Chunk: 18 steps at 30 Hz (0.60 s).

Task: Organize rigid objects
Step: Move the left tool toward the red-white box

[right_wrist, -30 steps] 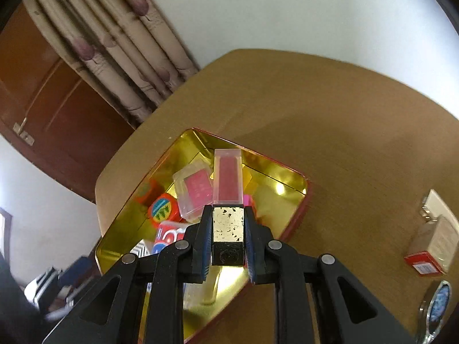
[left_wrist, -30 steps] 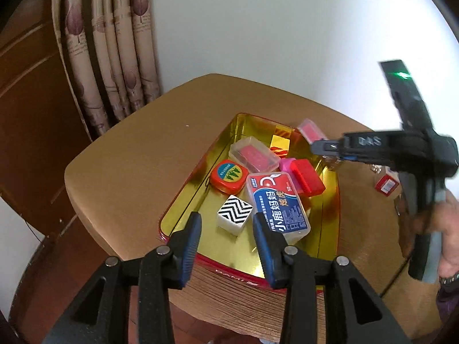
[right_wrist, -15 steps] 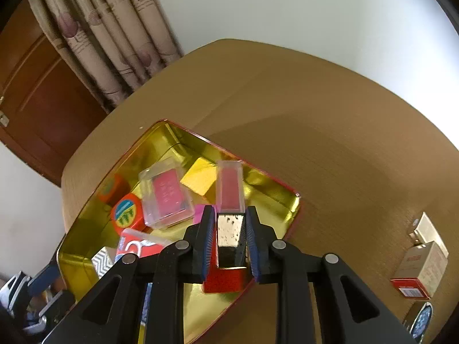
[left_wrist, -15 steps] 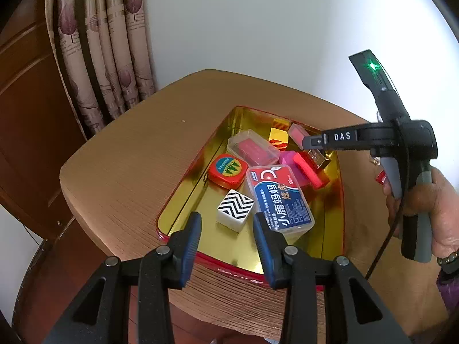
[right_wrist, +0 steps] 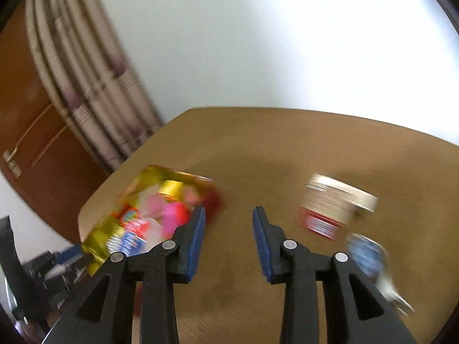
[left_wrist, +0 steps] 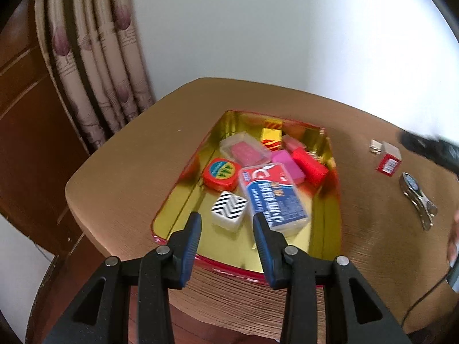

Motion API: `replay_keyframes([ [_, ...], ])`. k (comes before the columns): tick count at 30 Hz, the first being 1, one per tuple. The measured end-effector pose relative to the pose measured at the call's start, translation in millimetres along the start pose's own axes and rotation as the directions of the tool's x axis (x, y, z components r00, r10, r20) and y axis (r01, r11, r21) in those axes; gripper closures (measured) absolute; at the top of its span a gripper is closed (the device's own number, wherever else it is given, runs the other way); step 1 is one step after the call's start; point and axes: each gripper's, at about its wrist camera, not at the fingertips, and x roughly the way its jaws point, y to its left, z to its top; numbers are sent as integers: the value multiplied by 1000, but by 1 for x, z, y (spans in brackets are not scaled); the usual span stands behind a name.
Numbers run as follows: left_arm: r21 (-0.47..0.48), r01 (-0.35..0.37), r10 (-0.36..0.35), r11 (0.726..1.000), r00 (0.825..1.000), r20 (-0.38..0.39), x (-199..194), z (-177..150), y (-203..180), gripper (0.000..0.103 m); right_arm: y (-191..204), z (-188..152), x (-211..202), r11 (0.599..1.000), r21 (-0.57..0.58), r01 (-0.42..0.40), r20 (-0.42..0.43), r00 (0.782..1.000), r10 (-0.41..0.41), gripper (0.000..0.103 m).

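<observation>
Tray (left_wrist: 327, 197) ahead of left gripper (left_wrist: 226, 223): glossy gold metal, mirror-like inside. Table (left_wrist: 129, 172): matt wood grain. Toothpick box (left_wrist: 272, 197) by its right finger: clear shiny plastic. Finger pads (right_wrist: 198, 235) of right gripper (right_wrist: 228, 236): matt blue, ribbed. Curtain (left_wrist: 94, 57) far left: cloth.

Blue-and-red label with white Chinese characters on the clear plastic box (left_wrist: 274, 197) in the gold tray (left_wrist: 183, 197); characters too blurred to read. Barcode, digits illegible, on the small red carton (left_wrist: 388, 164) on the tabletop (left_wrist: 120, 172). Nothing legible in the motion-blurred right wrist view.
</observation>
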Motion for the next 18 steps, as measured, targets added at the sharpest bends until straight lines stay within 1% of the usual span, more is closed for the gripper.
replay_keyframes([
  [1,7,17,-17,1000,1000,1,-3,1,-3,65,-16,-5,-15,999,11,44,12,999,-44,63],
  [2,17,49,-48,999,999,-5,-7,2,-9,65,-34,-12,-30,994,15,106,20,994,-106,54],
  [4,42,125,-124,991,992,-24,-13,5,-20,64,-64,-25,-52,975,8,220,29,975,-220,42],
  [5,57,155,-153,986,988,-29,-16,7,-28,64,-83,-33,-62,956,-2,294,25,956,-294,42],
  [6,77,184,-182,980,983,-36,-18,8,-36,61,-99,-38,-67,938,-9,348,13,938,-348,42],
  [7,98,215,-212,972,976,-43,-20,11,-46,58,-114,-45,-72,919,-13,394,-6,919,-394,42],
  [8,120,240,-236,963,971,-45,-23,16,-57,56,-131,-51,-75,906,-8,424,-25,905,-424,42],
  [9,137,265,-261,954,964,-45,-25,22,-70,53,-146,-58,-79,896,8,444,-39,896,-443,42],
  [10,150,313,-307,938,950,-60,-26,31,-84,45,-154,-62,-81,893,20,450,-45,892,-449,42],
  [12,156,384,-374,910,923,-88,-23,45,-108,44,-171,-71,-85,887,48,460,-52,888,-457,42],
  [14,174,426,-415,888,904,-101,-15,63,-135,42,-180,-77,-87,888,69,454,-47,891,-452,42],
  [15,195,434,-418,880,901,-115,-9,70,-148,42,-181,-79,-87,892,80,445,-45,895,-443,42],
  [17,232,428,-405,873,903,-142,6,84,-177,42,-186,-83,-87,899,91,428,-38,904,-426,43],
  [18,247,439,-413,864,898,-153,12,89,-189,42,-187,-83,-87,902,91,423,-34,906,-421,43],
])
